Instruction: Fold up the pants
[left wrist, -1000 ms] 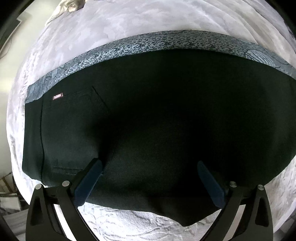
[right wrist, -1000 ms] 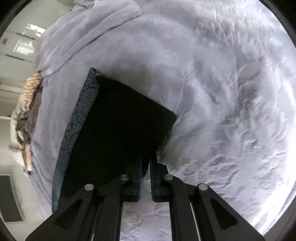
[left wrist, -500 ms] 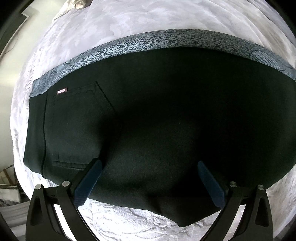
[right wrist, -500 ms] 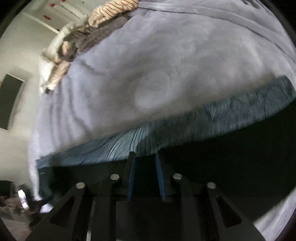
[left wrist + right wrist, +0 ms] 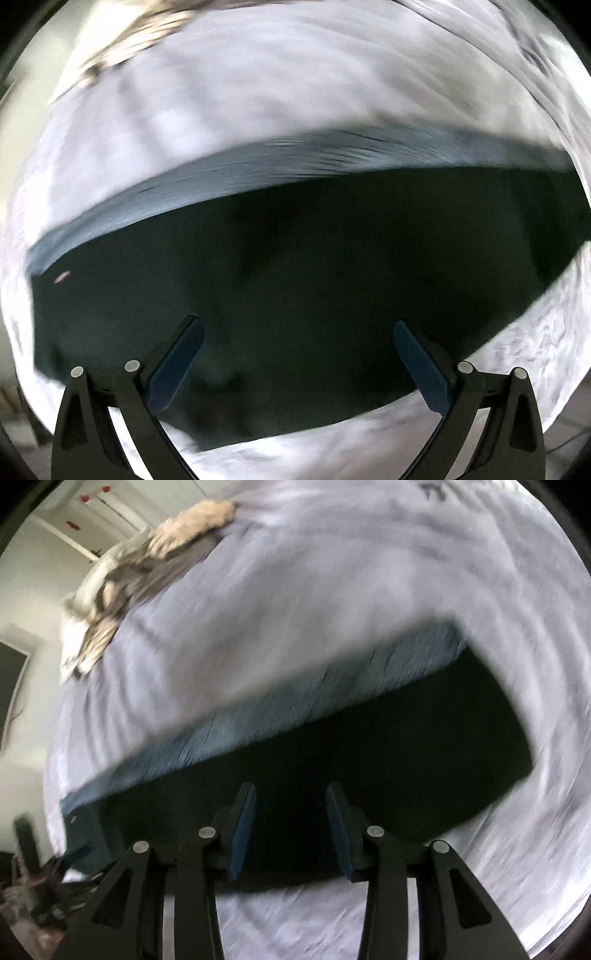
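The black pants (image 5: 314, 288) lie flat on the pale bedspread, with a patterned grey-blue band (image 5: 258, 173) along their far edge and a small pink label (image 5: 62, 276) at the left. My left gripper (image 5: 297, 332) is wide open and empty over the pants' near edge. In the right wrist view the same pants (image 5: 351, 753) and band (image 5: 258, 720) show. My right gripper (image 5: 290, 794) is partly open and empty above the pants' near edge. Both views are blurred by motion.
The pale bedspread (image 5: 295, 590) surrounds the pants. A heap of beige and grey clothes (image 5: 147, 557) lies at the bed's far left corner. A dark panel (image 5: 11, 686) hangs on the left wall. Clutter (image 5: 33, 882) sits by the bed's lower left edge.
My right gripper has opened from shut and swung round from the pants' side to face their long edge. My left gripper has stayed open and tipped up, so the pants sit lower in view.
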`<state>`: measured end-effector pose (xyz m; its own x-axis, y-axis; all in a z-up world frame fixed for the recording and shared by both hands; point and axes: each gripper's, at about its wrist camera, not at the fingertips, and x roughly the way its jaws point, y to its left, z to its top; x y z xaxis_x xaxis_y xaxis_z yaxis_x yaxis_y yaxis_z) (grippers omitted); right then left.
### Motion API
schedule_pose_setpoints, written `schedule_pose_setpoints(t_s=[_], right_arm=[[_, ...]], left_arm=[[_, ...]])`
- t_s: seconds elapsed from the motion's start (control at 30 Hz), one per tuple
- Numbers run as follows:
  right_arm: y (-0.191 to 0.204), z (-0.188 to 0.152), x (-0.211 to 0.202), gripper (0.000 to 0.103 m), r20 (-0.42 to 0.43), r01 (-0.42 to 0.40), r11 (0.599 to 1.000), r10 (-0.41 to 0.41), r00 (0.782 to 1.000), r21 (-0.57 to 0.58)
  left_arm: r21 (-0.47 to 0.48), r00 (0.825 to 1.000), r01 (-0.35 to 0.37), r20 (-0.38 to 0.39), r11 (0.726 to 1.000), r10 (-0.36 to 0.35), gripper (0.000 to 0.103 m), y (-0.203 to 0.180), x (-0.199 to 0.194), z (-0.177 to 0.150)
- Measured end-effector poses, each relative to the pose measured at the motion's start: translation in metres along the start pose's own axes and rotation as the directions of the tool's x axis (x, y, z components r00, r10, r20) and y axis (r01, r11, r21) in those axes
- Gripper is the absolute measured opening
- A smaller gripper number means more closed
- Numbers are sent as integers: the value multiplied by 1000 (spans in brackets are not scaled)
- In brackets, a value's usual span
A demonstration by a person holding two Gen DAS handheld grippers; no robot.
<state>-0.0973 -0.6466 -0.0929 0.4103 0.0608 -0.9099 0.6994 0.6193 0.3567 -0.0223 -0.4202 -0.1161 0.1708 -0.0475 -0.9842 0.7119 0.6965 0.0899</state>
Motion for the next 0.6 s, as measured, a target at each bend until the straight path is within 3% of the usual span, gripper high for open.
schedule_pose_setpoints(t_s=[0.07,0.13,0.2,0.27,0.47,0.6], right_arm=[[-2,-19,8,43,-39,-5,1000,5,999,13],[-13,-30,19,40,-65,14,1000,-13,998,20],[-20,-28,30,29,-62,23,1000,-22,998,15],[-25,-24,33,24,-55,43,999,-43,998,3],[-34,-23,16,34,-61,-14,997,19,998,80],[-41,-38,5,41,-84,-41,990,53,995,135]], left_arm=[[49,1000,-24,8,999,24,103,-28,15,7],[14,1000,-25,2,1000,25,103,-35,29,15],[-50,1000,6,-12,999,-7,103,-28,38,24],[-55,1000,11,-18,998,-12,103,-26,39,32],[-42,998,-12,-54,999,10,103,-19,41,52],[-72,998,-23,-61,997,19,103,-21,43,40]])
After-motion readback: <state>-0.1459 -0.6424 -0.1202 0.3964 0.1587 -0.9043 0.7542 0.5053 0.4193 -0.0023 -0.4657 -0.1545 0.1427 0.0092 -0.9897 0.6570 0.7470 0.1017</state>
